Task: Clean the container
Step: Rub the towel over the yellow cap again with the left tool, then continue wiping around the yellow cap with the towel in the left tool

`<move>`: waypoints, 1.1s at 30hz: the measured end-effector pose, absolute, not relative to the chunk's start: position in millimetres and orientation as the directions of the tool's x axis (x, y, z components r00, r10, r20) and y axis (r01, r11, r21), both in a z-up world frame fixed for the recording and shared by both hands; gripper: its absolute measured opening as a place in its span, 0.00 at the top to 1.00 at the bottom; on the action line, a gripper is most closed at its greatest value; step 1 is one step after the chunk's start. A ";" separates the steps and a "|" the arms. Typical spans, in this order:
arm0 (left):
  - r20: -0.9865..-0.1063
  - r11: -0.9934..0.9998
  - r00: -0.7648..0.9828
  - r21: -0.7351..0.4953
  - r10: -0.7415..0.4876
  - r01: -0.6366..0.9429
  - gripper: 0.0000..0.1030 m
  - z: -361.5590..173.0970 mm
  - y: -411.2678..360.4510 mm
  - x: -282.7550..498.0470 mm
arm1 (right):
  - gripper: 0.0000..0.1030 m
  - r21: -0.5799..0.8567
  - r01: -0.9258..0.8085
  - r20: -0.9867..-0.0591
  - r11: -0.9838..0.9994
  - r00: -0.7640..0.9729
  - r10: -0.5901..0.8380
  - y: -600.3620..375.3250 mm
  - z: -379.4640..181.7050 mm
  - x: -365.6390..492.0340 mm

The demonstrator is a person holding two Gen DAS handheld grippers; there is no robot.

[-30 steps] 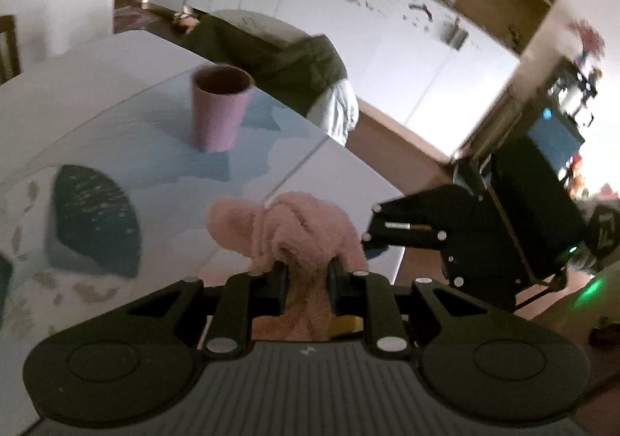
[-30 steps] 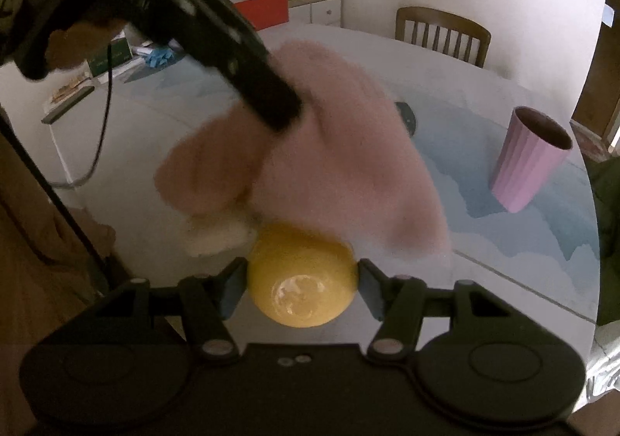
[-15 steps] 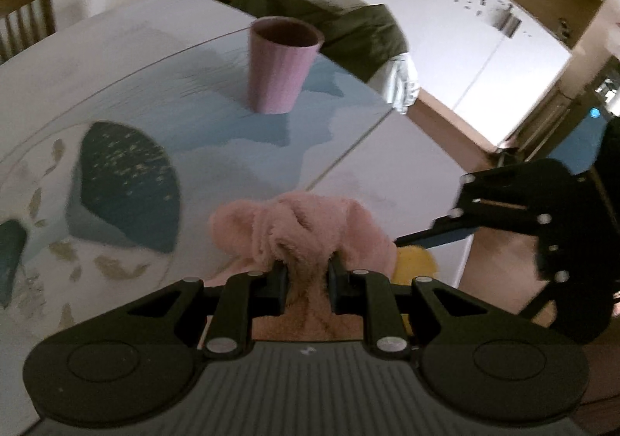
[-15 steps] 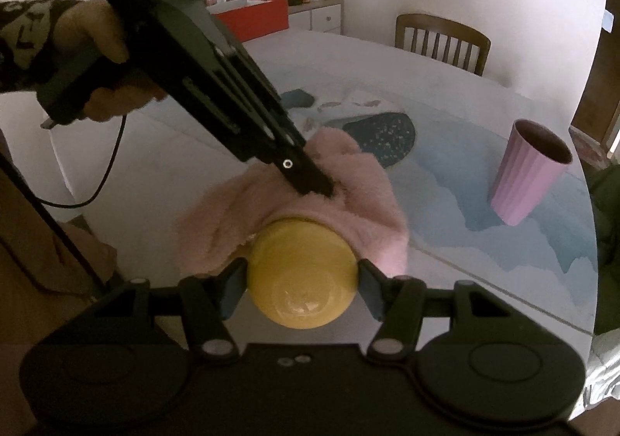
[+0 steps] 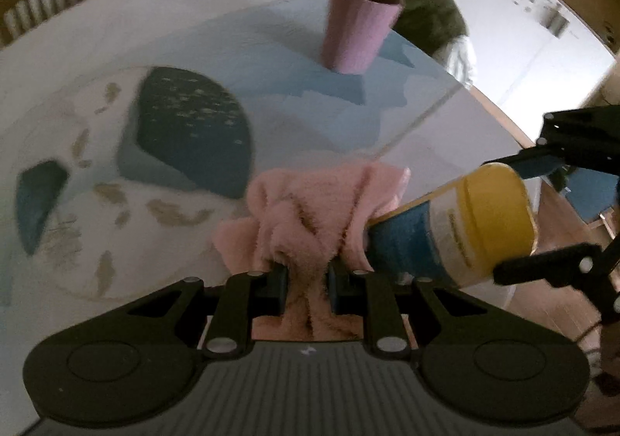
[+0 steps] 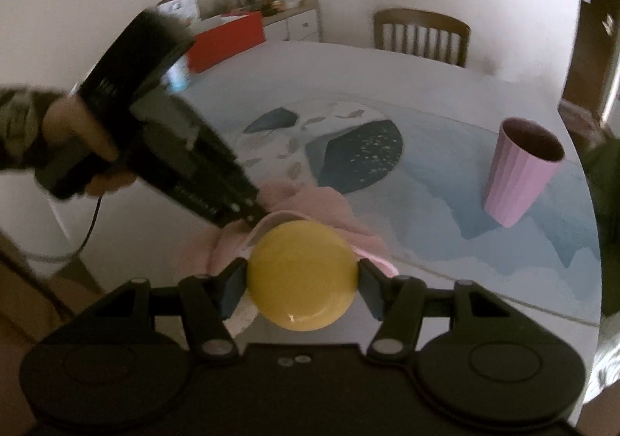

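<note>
At 9 o'clock in the right wrist view, a hand (image 6: 77, 137) in a patterned sleeve (image 6: 19, 126) grips the handle of the left gripper (image 6: 248, 217), which slants down toward centre, its tips buried in the cloth (image 6: 310, 203). From its own camera the left gripper (image 5: 308, 277) has its jaws pinched tight on the pink cloth (image 5: 310, 211), which bunches up between the fingers (image 5: 277, 281) and spreads forward at 12 o'clock over the table (image 5: 193, 29). At 10 o'clock on the table mat lies a dark printed patch (image 5: 190, 126); at 12 o'clock, well beyond the cloth, stands an upright pink cup (image 5: 358, 29). At 3 o'clock the container (image 5: 445, 230) lies tilted, blue-labelled body toward the cloth and touching it, yellow lid (image 5: 496, 219) pointing away, clamped at the lid by the right gripper (image 5: 515, 215). In the right wrist view the right gripper (image 6: 302, 277) holds the lid (image 6: 302, 275) dead centre, jaws closed on either side of it, the cloth wrapped against the container's hidden far end. At 2 o'clock the cup (image 6: 523, 172) stands apart, and a chair (image 6: 422, 35) sits at 1 o'clock behind the table (image 6: 484, 95)
</note>
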State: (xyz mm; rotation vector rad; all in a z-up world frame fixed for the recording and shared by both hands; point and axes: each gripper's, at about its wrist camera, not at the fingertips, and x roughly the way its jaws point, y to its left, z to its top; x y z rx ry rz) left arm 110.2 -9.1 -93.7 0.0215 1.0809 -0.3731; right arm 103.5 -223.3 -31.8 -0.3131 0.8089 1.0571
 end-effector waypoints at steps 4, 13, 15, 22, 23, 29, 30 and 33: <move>-0.826 0.940 0.472 -0.188 -0.308 0.284 0.81 -76.5 1.2 98.1 | 0.42 0.175 -0.827 -0.729 0.535 0.256 0.635 -217.8 -29.0 114.6; -0.709 0.901 0.565 -0.260 -0.422 0.347 0.81 -12.0 13.6 74.2 | 0.41 0.130 -0.828 -0.753 0.545 0.275 0.598 -199.4 -29.4 112.7; -0.689 0.890 0.574 -0.259 -0.442 0.375 0.81 -0.8 11.3 70.5 | 0.41 0.126 -0.829 -0.756 0.544 0.275 0.594 -195.2 -29.1 111.9; -0.661 0.840 0.544 -0.267 -0.516 0.472 0.81 12.3 -7.5 67.8 | 0.41 0.108 -0.837 -0.765 0.536 0.274 0.582 -178.2 -28.6 109.7; -0.667 0.836 0.535 -0.265 -0.519 0.480 0.81 10.3 -11.2 68.5 | 0.41 0.104 -0.839 -0.767 0.534 0.274 0.580 -175.5 -28.7 109.4; -0.699 0.830 0.495 -0.267 -0.516 0.489 0.81 -11.6 -19.1 80.7 | 0.42 0.087 -0.851 -0.773 0.518 0.270 0.574 -166.2 -29.2 107.8; -0.702 0.832 0.493 -0.268 -0.514 0.485 0.81 -14.6 -18.2 82.4 | 0.42 0.085 -0.852 -0.773 0.517 0.272 0.574 -165.7 -29.2 107.5; -0.711 0.837 0.483 -0.286 -0.511 0.466 0.81 -23.1 -11.8 89.7 | 0.42 0.081 -0.849 -0.773 0.522 0.276 0.571 -165.7 -29.5 108.1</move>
